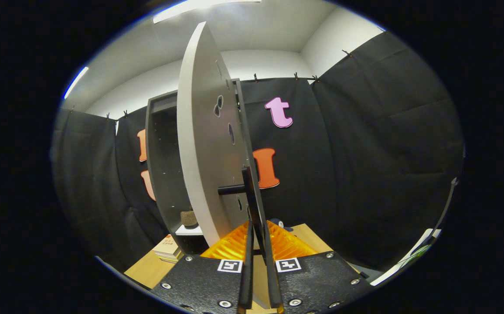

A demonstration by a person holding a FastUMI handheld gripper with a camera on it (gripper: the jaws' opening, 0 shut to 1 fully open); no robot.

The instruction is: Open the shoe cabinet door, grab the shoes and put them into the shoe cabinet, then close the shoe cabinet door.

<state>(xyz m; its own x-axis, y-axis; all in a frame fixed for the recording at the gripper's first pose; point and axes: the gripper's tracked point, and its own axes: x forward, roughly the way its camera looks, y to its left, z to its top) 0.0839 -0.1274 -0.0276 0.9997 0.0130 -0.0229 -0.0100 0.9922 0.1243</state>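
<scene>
With the light grey flat-panel shoe cabinet door (206, 144) swung open edge-on toward me, my gripper (257, 235) has its two fingers nearly together, clamped on the thin black vertical bar handle (252, 196) that stands off the door on a short black round post (231, 189). Handle runs between the fingers toward 12 o'clock.

Door's curved free edge sits at 11 o'clock of the fingertips; several oval cut-outs show in its face. Dark grey cabinet carcass (160, 165) lies beyond, at 10 o'clock, interior dark. A small brownish object (188, 218) sits on a white shelf (189, 230) low inside; too small to identify.

Two square black-and-white fiducial markers (229, 265) on the gripper body, no readable text. A small stack of pale books (168, 249) with faint red print lies on the light wooden table (147, 268) at 9 o'clock; print not legible.

Open room: from 1 to 3 o'clock, plain black cloth wall (365, 152) well beyond the fingers, table edge running toward 2 o'clock. Left side is tight against door and carcass.
</scene>
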